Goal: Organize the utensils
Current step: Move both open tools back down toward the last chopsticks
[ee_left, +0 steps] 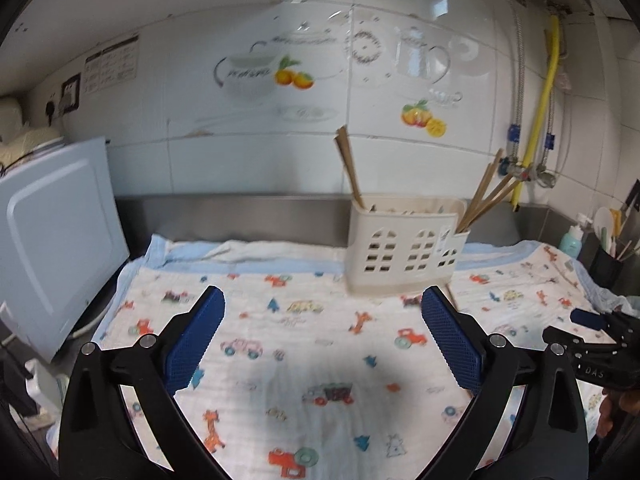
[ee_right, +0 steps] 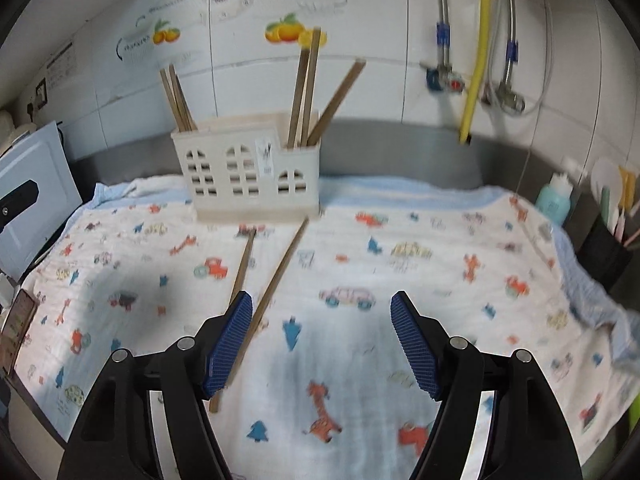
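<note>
Near edge, left tool [ee_left: 322,344]: jaws wide apart, nothing between them, over the printed cloth [ee_left: 304,360].
Near edge, right tool [ee_right: 322,346]: part open, empty.
Mid tabletop, two loose chopsticks [ee_right: 276,280]: flat on cloth, beside right tool's left pad.
Back edge, cream utensil holder [ee_right: 248,172]: upright, chopsticks standing in both end compartments.

Location: a home kitchen. Beyond the jaws, a white tiled wall [ee_left: 256,160] carries fruit and crockery stickers [ee_left: 292,76]. A yellow hose [ee_right: 478,40] and valves [ee_right: 448,76] hang above right. A steel counter edge [ee_left: 240,216] runs behind a chopstick holder [ee_right: 248,172].
</note>
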